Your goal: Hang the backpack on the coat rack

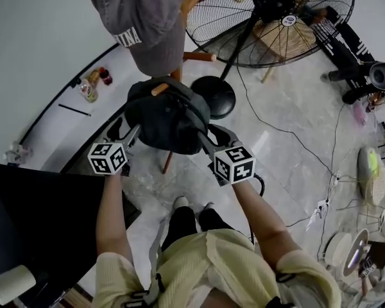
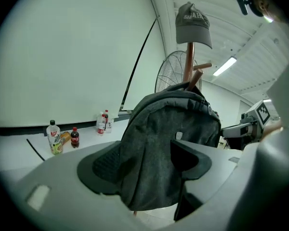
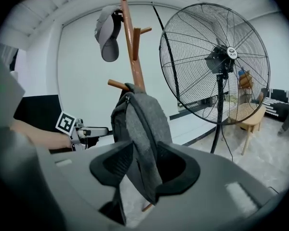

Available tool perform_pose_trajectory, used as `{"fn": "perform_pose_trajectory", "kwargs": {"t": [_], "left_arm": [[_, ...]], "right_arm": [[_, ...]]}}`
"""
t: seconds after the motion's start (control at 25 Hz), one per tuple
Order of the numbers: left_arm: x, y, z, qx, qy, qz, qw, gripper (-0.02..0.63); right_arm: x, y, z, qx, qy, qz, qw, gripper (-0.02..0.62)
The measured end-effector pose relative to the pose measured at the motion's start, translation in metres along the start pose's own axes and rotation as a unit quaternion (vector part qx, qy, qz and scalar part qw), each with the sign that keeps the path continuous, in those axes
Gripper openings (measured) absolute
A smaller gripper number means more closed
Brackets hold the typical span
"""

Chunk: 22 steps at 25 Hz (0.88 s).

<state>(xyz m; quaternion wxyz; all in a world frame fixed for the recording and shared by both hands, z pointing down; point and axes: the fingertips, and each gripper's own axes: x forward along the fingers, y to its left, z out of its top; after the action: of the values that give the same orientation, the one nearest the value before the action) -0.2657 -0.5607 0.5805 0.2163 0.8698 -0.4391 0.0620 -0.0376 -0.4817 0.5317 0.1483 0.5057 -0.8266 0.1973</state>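
Person with two hand-held grippers at a wooden coat rack [image 3: 134,52]. The dark grey backpack [image 1: 167,117] hangs directly ahead of both grippers and between them, its top lying over a lower peg [image 1: 159,89] of the rack, whose tip sticks out past the fabric. The left gripper [image 2: 144,160] is released: its jaws stand wide apart, with the flat face of the backpack in the gap and the pads not visibly pressing on it. The right gripper [image 3: 144,165] grasps the backpack, its jaws clenched on the narrow side edge, which runs down between the pads. Above both grippers, a grey cap [image 1: 144,24] sits on top of the rack. A large pedestal fan [image 3: 216,61] stands beyond and to the right of the right gripper. A few bottles [image 2: 55,137] stand well apart to the left of the left gripper, along the wall.
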Motion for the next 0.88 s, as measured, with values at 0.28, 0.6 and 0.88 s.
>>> {"fn": "perform_pose_trajectory", "kwargs": {"t": [0.28, 0.6, 0.88], "left_arm": [[-0.035, -0.026, 0.017, -0.066, -0.045, 0.006, 0.9968, 0.284], [-0.072, -0.096, 0.029, -0.08, -0.075, -0.003, 0.994, 0.22], [-0.102, -0.145, 0.036, -0.129, -0.108, -0.005, 0.9858, 0.105]], "right_arm": [[-0.024, -0.006, 0.009, 0.013, -0.025, 0.01, 1.0, 0.133], [-0.062, -0.008, 0.01, 0.019, -0.04, 0.034, 0.998, 0.118], [-0.09, -0.008, 0.007, 0.029, -0.048, 0.056, 0.997, 0.1]]}}
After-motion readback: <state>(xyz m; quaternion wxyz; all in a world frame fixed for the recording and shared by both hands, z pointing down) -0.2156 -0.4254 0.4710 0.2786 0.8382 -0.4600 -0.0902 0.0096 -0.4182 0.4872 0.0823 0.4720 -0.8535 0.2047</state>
